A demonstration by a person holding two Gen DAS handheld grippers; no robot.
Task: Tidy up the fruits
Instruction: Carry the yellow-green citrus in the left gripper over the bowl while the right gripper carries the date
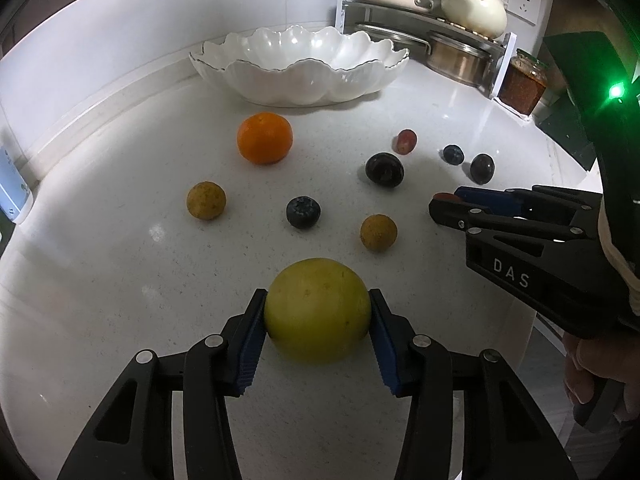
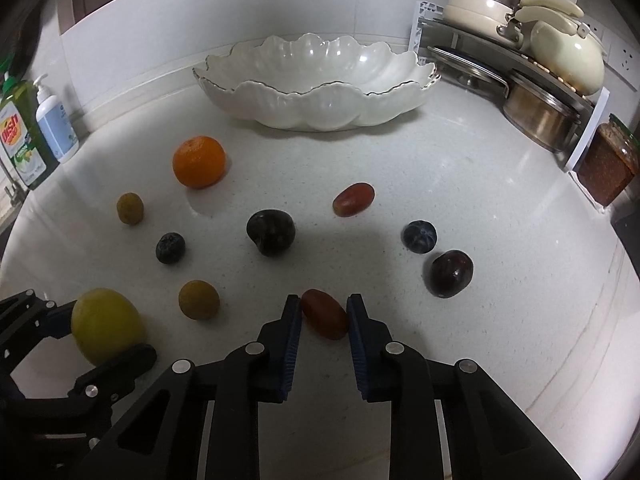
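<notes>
Clamped in the left claw (image 1: 318, 316) sits one round yellow-green fruit (image 1: 318, 312); the right claw (image 2: 324, 312) pinches one oblong red grape (image 2: 325, 314). Beyond them on the white tabletop (image 1: 120, 280): two brown longans (image 1: 206, 201), one orange mandarin (image 1: 265, 138), two blueberries (image 1: 303, 212), two dark plums (image 1: 384, 169), another red grape (image 2: 354, 199), one scalloped white bowl (image 1: 300, 80).

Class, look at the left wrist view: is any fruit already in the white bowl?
No: the white bowl holds nothing, and the orange sits on the counter.

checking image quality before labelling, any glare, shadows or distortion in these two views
Left wrist: fisheye bends the counter; a green light flares top right. Right wrist: same bending, dark corners, a soft shadow behind the red grape. Fruit looks sharp in both.
</notes>
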